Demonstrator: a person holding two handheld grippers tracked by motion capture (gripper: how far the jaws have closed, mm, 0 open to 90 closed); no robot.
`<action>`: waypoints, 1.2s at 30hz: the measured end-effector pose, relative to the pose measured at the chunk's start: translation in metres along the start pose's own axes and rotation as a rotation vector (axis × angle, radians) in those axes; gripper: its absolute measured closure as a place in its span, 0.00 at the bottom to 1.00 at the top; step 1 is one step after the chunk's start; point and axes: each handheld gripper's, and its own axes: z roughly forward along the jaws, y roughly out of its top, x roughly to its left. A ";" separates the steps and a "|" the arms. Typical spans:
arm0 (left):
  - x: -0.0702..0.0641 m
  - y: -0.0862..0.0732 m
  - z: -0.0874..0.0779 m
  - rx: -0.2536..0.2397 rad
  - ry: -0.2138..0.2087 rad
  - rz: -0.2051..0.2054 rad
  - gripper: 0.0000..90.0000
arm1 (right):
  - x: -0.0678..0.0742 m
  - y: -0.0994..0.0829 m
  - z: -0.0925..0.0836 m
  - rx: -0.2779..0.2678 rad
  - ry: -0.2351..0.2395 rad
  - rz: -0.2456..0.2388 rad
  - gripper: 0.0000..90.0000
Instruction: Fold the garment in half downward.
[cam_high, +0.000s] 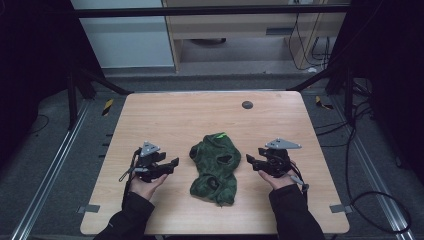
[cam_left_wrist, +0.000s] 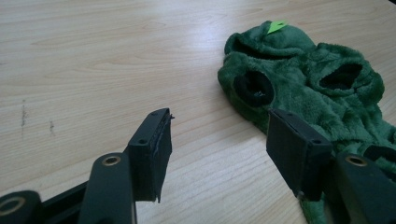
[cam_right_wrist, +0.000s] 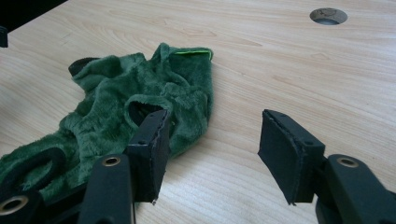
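My left gripper (cam_high: 172, 162) has its black jaws standing apart with nothing but bare wood between them, and my right gripper (cam_high: 250, 161) is the same, wide and empty. Both point inward at the crumpled dark green plush garment (cam_high: 215, 167), a small fleecy piece with dark-lined round openings, which lies between them on the pale wood-grain table (cam_high: 165, 115). The left gripper sits just beside the garment's left edge, the right one just beside its right edge, neither touching it.

I judge the garment light, soft and limp: it will sag and fold wherever I lift it, and the deep pile should give my pads good purchase. The thick rolled rims of the openings look like the surest places to pinch. A bright green tag (cam_left_wrist: 276, 26) marks the garment's far end, and beyond that end a round grey-rimmed hole (cam_right_wrist: 328, 16) is set in the tabletop.
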 end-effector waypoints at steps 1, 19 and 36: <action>0.000 0.001 0.000 0.001 0.004 0.001 0.45 | 0.000 0.001 0.000 0.000 0.001 0.004 0.47; 0.001 0.026 0.014 -0.017 -0.009 -0.010 0.46 | 0.002 0.022 0.020 0.013 0.021 0.000 0.51; -0.009 0.041 0.038 0.001 -0.006 0.016 0.48 | 0.004 0.034 0.038 0.028 0.014 -0.003 0.55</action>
